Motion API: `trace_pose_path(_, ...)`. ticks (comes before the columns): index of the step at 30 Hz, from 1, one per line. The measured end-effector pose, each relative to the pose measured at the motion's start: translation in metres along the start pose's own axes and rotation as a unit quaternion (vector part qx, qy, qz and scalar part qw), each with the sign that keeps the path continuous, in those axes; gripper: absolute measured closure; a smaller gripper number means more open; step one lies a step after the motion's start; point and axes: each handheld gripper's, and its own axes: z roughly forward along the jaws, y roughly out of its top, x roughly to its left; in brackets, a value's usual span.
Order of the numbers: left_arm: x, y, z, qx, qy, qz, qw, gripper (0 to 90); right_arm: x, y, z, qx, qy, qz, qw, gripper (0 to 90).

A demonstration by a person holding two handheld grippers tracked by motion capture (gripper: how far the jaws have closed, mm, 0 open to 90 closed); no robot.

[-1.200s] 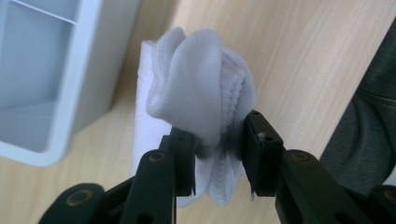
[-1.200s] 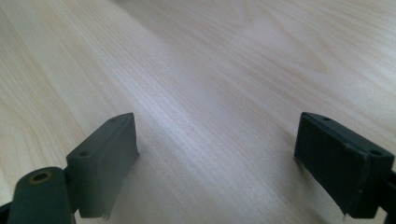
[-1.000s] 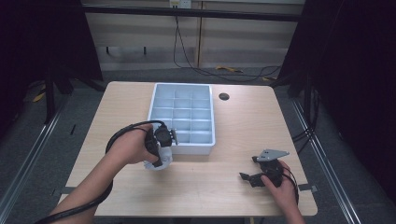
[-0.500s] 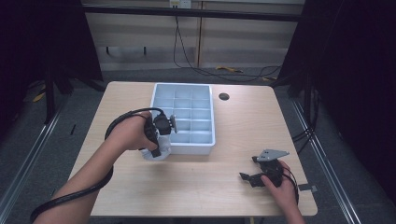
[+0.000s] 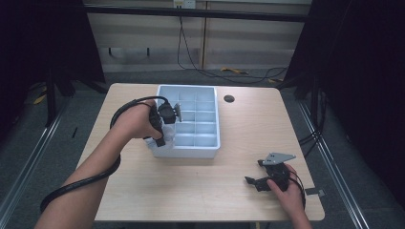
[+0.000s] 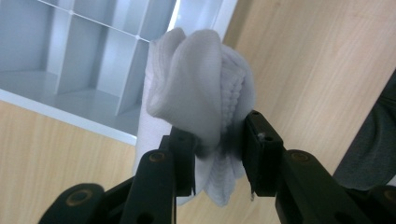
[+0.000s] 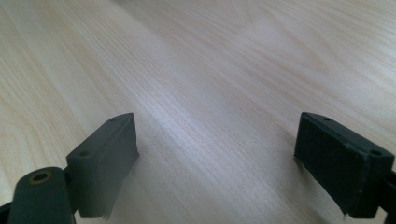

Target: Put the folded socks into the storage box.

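Observation:
A rolled white sock is pinched between the black jaws of my left gripper. In the high view the left gripper holds the white sock over the front left corner of a pale blue divided tray. The tray's compartments show beyond the sock and look bare. My right gripper rests low on the wooden table near its front right, jaws wide apart with nothing between them. Bare wood lies between the right gripper's jaws.
A small dark round hole sits in the tabletop behind the tray's right side. A black cable trails from the left gripper along the forearm. Dark curtains and metal rails flank the table.
The left gripper has carried the sock up and away from the table's front left to the tray's front left corner. The right gripper has stayed put.

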Motion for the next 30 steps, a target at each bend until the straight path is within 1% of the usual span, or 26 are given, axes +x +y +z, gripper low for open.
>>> trace_pose_path(1,0.001,0.001,0.0,0.0,0.004,0.0,1.0,67.8,0.0,0.0,0.0,0.0,0.0,0.0,1.0,12.4)
trace_pose_path(2,0.004,0.002,-0.002,0.004,0.004,0.008,1.0,67.9,0.0,0.0,0.0,0.0,0.0,-0.001,1.0,12.4)
trace_pose_path(4,0.006,0.004,-0.003,0.001,0.008,0.004,1.0,67.8,0.0,0.0,0.0,0.0,0.0,-0.001,1.0,12.4)
trace_pose_path(5,0.007,0.005,-0.004,-0.001,0.007,0.002,1.0,67.8,0.0,0.0,0.0,0.0,0.0,-0.001,1.0,12.4)
trace_pose_path(6,0.008,0.006,-0.005,0.004,0.007,0.005,1.0,67.9,0.0,0.0,0.0,0.0,0.001,-0.001,1.0,12.4)
trace_pose_path(7,0.01,0.007,-0.005,0.003,0.008,0.007,0.9999,67.8,0.0,0.0,0.0,0.0,0.0,-0.002,1.0,12.4)
trace_pose_path(9,0.013,0.008,-0.005,0.002,0.009,0.001,1.0,67.9,0.0,0.0,0.0,0.0,0.0,-0.002,1.0,12.4)
trace_pose_path(10,0.016,0.008,-0.006,0.006,0.011,0.005,0.9999,67.9,0.0,0.0,0.0,0.0,0.001,-0.002,1.0,12.4)
trace_pose_path(12,0.02,0.009,-0.005,0.007,0.012,-0.001,0.9999,67.8,0.0,0.0,0.0,0.0,0.002,-0.002,1.0,12.4)
trace_pose_path(13,0.022,0.009,-0.004,0.007,0.015,-0.001,0.9999,67.9,0.0,0.0,0.0,0.0,0.002,-0.003,1.0,12.4)
trace_pose_path(14,0.024,0.009,-0.003,0.01,0.019,0.003,0.9998,67.8,0.0,0.0,0.0,0.0,0.003,-0.003,1.0,12.4)
trace_pose_path(15,0.025,0.009,0.0,0.006,0.021,-0.001,0.9998,67.9,0.0,0.0,0.0,0.0,0.003,-0.003,1.0,12.4)
trace_pose_path(16,0.027,0.009,0.001,0.011,0.021,0.0,0.9997,67.8,0.0,0.0,0.0,0.0,0.003,-0.003,1.0,12.4)
trace_pose_path(19,0.031,0.01,0.007,0.012,0.02,0.01,0.9997,67.8,0.0,0.0,0.0,0.0,0.003,-0.004,1.0,12.4)
trace_pose_path(20,0.032,0.01,0.01,0.011,0.02,0.006,0.9997,67.8,0.0,0.0,0.0,0.0,0.003,-0.004,1.0,12.5)
trace_pose_path(26,0.036,0.012,0.024,0.016,0.015,0.01,0.9997,67.8,0.0,0.0,0.0,0.0,0.003,-0.005,1.0,12.5)
trace_pose_path(28,0.037,0.014,0.027,0.022,0.01,0.015,0.9996,67.8,0.001,-0.001,0.0,0.0,0.003,-0.004,1.0,12.4)
trace_pose_path(29,0.037,0.014,0.028,0.017,0.012,0.015,0.9997,67.7,0.001,-0.001,-0.001,0.0,0.003,-0.004,1.0,12.5)
trace_pose_path(30,0.037,0.015,0.029,0.024,0.007,0.019,0.9995,67.7,0.001,-0.001,-0.001,0.0,0.003,-0.004,1.0,12.5)
